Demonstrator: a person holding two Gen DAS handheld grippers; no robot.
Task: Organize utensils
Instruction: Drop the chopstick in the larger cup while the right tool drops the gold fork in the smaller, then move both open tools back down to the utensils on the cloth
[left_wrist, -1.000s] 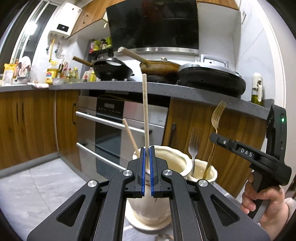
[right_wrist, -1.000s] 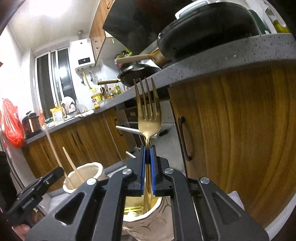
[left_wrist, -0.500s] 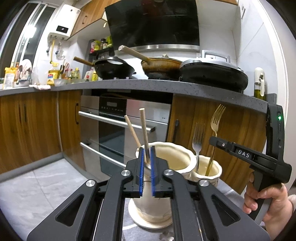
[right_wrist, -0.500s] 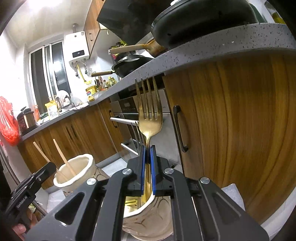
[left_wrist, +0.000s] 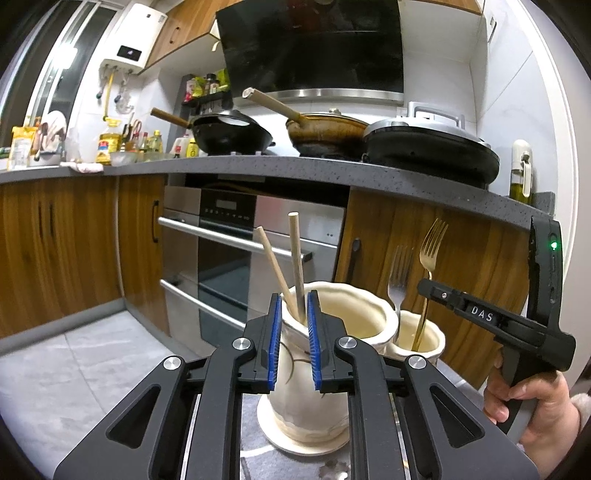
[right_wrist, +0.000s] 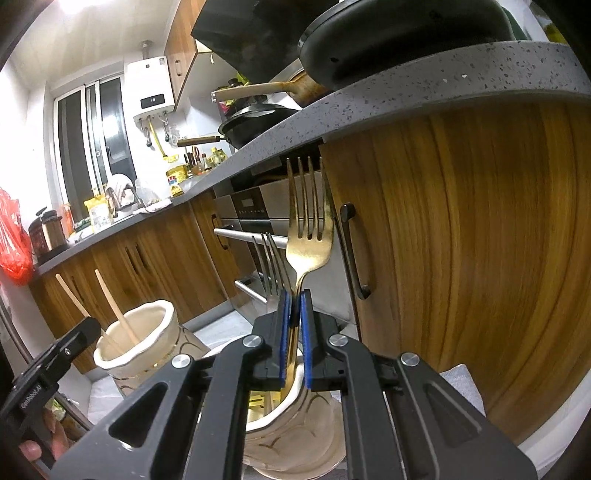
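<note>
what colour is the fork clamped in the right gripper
Gold, unlike the silver fork beside it. The gold fork shows best in the right wrist view.

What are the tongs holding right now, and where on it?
Right tongs clamp the gold fork at its neck. Left tongs, just opening, straddle a chopstick, unpinched.

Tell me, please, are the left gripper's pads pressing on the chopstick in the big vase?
No, the left gripper stands open, gaps showing either side of the chopstick in the big vase.
</note>
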